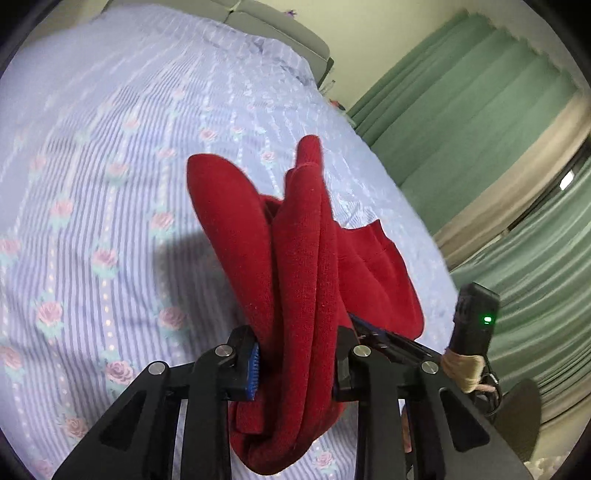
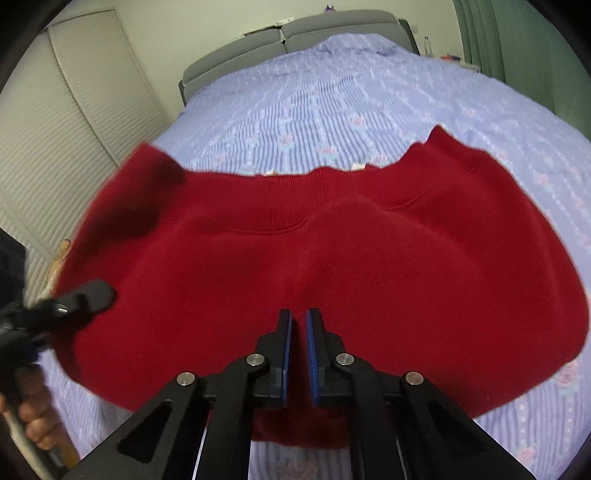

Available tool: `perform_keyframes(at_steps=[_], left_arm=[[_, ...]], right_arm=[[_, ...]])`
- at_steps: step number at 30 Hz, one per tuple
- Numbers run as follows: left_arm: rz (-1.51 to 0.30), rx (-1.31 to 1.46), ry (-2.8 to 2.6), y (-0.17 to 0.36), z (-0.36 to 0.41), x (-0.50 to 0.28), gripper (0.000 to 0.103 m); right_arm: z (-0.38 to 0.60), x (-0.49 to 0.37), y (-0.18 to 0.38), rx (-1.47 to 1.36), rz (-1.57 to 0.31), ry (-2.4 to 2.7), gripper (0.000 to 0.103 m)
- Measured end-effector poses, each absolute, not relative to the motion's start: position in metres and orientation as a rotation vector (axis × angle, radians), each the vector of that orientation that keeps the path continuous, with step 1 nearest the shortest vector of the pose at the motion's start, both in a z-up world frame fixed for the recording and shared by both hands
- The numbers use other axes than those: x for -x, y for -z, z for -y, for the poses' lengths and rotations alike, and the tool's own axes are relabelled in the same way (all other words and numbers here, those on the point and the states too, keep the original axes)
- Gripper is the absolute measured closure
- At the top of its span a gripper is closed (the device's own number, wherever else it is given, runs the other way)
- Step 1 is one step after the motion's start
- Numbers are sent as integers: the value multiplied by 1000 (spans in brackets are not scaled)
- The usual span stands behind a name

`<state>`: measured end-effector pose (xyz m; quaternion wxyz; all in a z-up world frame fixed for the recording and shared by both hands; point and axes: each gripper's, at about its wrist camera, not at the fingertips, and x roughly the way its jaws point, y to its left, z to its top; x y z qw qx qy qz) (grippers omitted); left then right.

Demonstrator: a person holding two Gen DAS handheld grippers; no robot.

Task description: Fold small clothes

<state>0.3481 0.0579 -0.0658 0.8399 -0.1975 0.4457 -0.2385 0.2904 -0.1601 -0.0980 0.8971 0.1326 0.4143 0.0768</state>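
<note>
A small red knit sweater [image 2: 332, 251] hangs stretched between my two grippers above the bed, its ribbed collar edge facing away. My left gripper [image 1: 295, 362] is shut on a bunched thick fold of the red sweater [image 1: 303, 258]. My right gripper [image 2: 298, 332] is shut on the sweater's near edge, its blue pads nearly together with cloth between them. The left gripper also shows at the left edge of the right wrist view [image 2: 74, 301], held by a hand.
The bed [image 2: 351, 92] has a lilac striped cover with roses and a grey headboard [image 2: 295, 33]. Green curtains [image 1: 498, 129] hang on the right. A white louvred wardrobe door [image 2: 74, 110] stands on the left.
</note>
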Motion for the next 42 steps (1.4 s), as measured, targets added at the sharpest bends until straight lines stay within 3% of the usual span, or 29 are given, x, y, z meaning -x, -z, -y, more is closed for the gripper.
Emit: perform_keyframes(at_steps=[8,18,26,42], left_arm=[[-951,328,425,27,-16,-359,76],[-924,276,395,1,70,-379,76],[-937,216,379,10,148,-384,76],[-1061,198,379,69,222,-397,73]], right_arm=[[161,-299,96,-275,-864,-210,99],[250,-254,53,-347,-725,-120,99],[310,-242,57,-421,-693,-90,99],[381,-203,81,-534,-662,52,99]])
